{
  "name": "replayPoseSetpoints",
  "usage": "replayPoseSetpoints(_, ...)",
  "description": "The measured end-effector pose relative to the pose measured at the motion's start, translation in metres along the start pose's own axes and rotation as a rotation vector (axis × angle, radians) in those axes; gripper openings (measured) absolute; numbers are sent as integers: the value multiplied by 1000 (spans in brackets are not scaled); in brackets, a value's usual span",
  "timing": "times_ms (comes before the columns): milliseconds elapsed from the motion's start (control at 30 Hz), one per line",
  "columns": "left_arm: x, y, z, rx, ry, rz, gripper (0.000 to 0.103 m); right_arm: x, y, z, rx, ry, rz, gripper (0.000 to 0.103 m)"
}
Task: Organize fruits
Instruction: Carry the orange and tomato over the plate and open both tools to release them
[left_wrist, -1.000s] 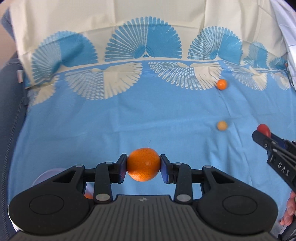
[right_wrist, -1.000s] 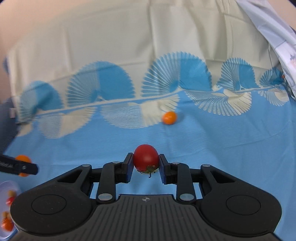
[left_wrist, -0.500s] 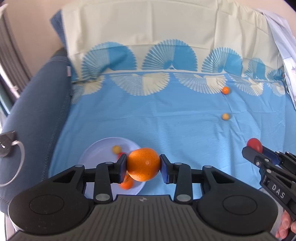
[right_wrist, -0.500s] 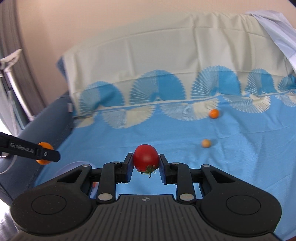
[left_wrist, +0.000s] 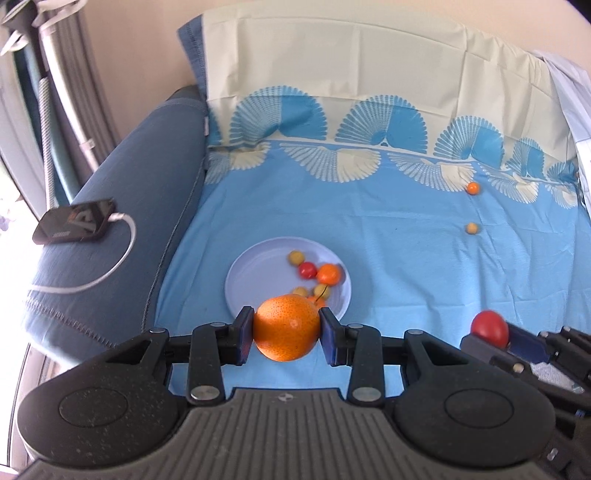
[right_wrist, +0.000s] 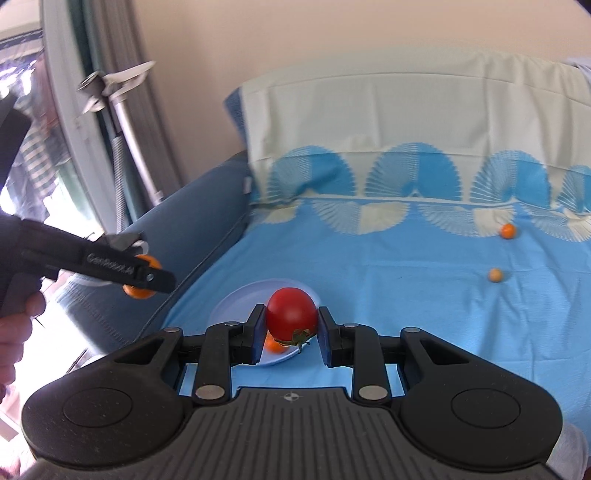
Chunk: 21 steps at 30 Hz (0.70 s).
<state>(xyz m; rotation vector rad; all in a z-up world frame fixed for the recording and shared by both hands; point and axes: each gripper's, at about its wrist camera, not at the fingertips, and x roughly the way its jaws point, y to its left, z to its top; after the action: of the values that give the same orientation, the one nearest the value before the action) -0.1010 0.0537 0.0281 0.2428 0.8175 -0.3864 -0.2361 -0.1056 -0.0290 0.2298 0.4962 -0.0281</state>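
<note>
The left claw (left_wrist: 286, 334) grips an orange (left_wrist: 287, 328) above the plate's (left_wrist: 255, 273) near rim. The right claw (right_wrist: 291, 330) clamps a tomato (right_wrist: 291, 316), level, just beside it.

At frame centre, the left hand-held gripper (left_wrist: 286, 334) clamps a large round orange (left_wrist: 286, 328) before a pale lilac round plate (left_wrist: 255, 275) of small fruits on the blue sheet.

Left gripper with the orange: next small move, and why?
Probably ease the left gripper forward and down over the plate, then open. It is shut on the orange, which hangs at the plate's near rim, and small fruits already sit there.
</note>
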Motion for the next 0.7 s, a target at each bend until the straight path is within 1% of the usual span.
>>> replayPoseSetpoints(133, -12, 11, -17, -16, -3, 5, 41, -7, 22, -12, -42, 19, 21, 30)
replayPoseSetpoints(300, -23, 18, -32, -24, -10, 9, 41, -17, 41, -19, -92, 11, 26, 30)
replayPoseSetpoints(500, -32, 26, -44, -46, -21, -1, 41, -22, 51, -19, -113, -2, 20, 30)
replayPoseSetpoints(700, -35, 34, -46, -69, -24, -3, 41, -20, 54, -21, -122, 16, 22, 30)
